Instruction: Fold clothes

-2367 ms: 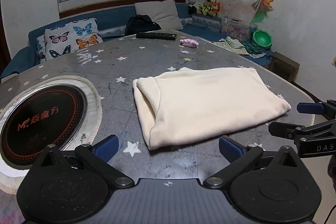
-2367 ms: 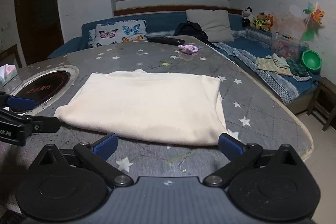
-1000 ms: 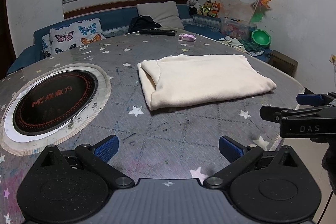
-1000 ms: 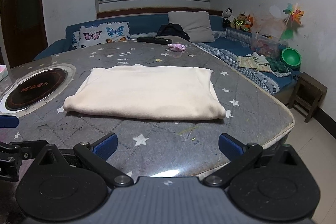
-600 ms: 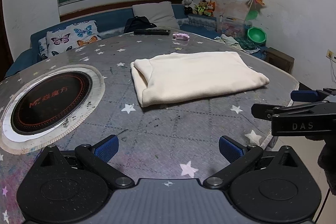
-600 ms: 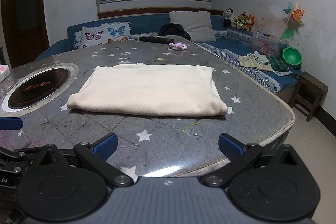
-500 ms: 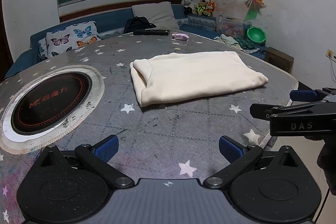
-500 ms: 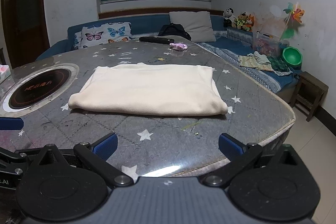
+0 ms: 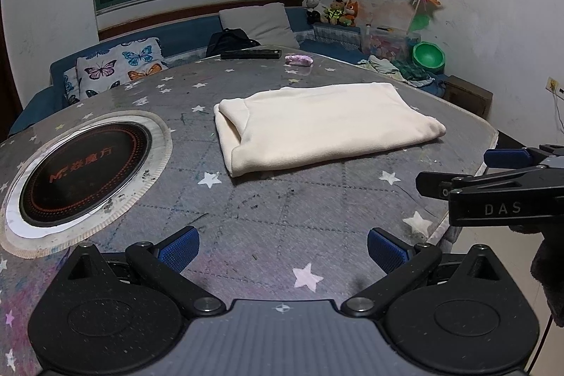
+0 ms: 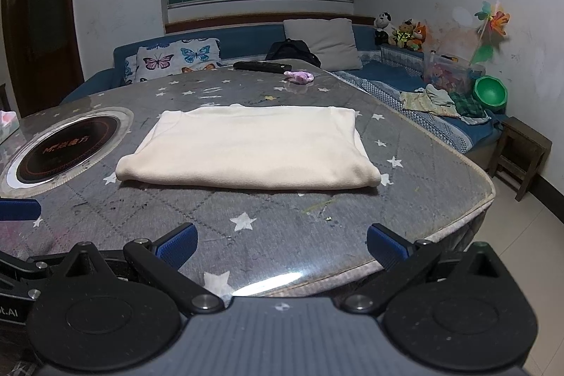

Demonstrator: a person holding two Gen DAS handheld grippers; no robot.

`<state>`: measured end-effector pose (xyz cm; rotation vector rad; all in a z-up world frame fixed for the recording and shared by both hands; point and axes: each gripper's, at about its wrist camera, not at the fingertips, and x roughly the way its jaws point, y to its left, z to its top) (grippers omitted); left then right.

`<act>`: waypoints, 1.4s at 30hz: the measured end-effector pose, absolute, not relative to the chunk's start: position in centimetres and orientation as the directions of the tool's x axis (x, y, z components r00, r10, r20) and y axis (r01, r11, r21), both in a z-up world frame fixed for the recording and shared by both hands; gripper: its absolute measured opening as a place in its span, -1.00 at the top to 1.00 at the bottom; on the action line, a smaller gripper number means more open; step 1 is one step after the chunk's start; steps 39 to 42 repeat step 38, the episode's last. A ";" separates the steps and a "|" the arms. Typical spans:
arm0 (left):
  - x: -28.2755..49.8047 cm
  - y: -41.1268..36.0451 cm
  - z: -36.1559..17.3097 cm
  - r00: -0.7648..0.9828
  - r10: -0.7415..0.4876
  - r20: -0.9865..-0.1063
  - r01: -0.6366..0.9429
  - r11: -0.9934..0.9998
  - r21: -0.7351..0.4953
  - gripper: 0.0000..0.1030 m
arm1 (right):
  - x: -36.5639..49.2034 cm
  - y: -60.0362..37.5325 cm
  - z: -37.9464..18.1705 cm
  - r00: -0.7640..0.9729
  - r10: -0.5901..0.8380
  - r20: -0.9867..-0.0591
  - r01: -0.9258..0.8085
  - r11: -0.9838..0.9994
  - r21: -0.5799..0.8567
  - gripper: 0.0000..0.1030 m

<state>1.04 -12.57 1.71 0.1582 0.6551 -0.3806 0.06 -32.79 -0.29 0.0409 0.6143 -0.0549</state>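
1. The cream folded garment (image 10: pixel 246 147) lies mid-table, well apart from both grippers.
2. The left gripper (image 9: pixel 282 247) and right gripper (image 10: pixel 280 245) both hover near the table's near edge, fingers spread, holding nothing.
3. Risk: regrasping one layer could drag the fold open.
4. The induction cooktop (image 9: pixel 84 161) sits left; a remote (image 10: pixel 261 66) and pink toy (image 10: pixel 299 76) lie far, obstructing nothing.

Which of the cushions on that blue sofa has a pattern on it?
The butterfly cushion, at the sofa's left end. It is white with coloured butterflies printed across it; the other, the grey cushion to its right beside the black bag, is plain.
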 end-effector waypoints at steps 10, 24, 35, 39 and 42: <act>0.8 -12.7 1.6 0.725 -0.296 -0.622 0.399 0.917 0.028 -1.00 | 0.0 -32.7 -0.4 0.813 -0.037 -0.581 0.063 0.998 0.024 -1.00; 1.2 -12.8 1.4 0.718 -0.302 -0.628 0.405 0.914 0.023 -1.00 | 0.3 -32.5 -0.8 0.805 -0.034 -0.592 0.058 0.998 0.022 -1.00; 2.0 -12.6 1.1 0.712 -0.286 -0.642 0.386 0.922 0.017 -1.00 | 0.8 -32.4 -0.9 0.797 -0.034 -0.602 0.056 0.998 0.016 -1.00; 2.2 -12.4 1.2 0.710 -0.288 -0.642 0.386 0.922 0.013 -1.00 | 1.1 -32.4 -1.0 0.796 -0.035 -0.605 0.055 0.998 0.015 -1.00; 2.2 -12.4 1.2 0.710 -0.288 -0.642 0.386 0.922 0.013 -1.00 | 1.1 -32.4 -1.0 0.796 -0.035 -0.605 0.055 0.998 0.015 -1.00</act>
